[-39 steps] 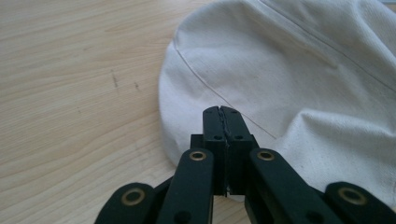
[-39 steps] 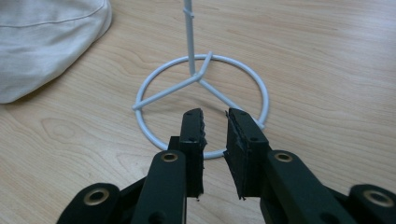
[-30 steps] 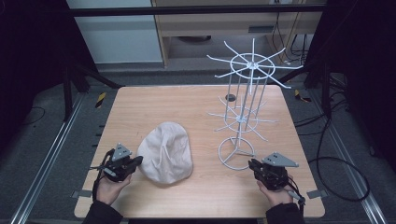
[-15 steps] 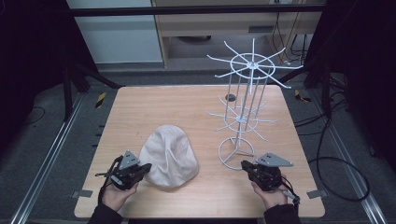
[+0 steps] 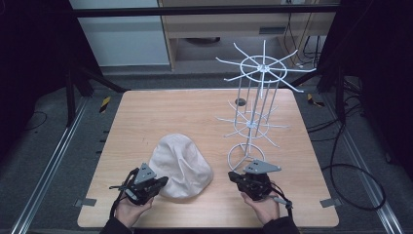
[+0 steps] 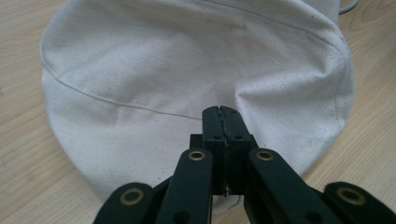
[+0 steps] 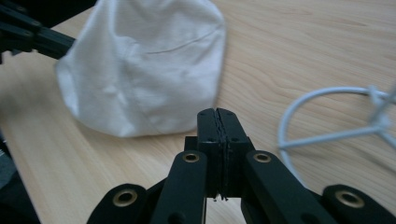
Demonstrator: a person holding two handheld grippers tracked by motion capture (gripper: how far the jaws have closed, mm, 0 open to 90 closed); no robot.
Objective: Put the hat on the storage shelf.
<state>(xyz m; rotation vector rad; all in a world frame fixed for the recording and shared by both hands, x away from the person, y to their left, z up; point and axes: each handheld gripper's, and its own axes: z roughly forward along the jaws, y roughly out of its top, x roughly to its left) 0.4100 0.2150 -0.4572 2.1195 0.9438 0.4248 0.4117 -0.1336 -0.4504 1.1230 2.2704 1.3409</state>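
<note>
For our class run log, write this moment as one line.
left tool: shut, empty, at hat edge | right tool: just closed, empty, beside wire rack base | hat: flat on table

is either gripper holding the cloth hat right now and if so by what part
Nothing is held. Both the left gripper and the right gripper are shut on nothing, beside the hat.

Left gripper [image 6: 225,122]: jaws pressed together, nothing between them, tips over the near edge of a cream canvas hat [image 6: 187,70]. The hat lies crumpled on the wooden table [image 6: 23,154], with a seam line across its crown.
</note>
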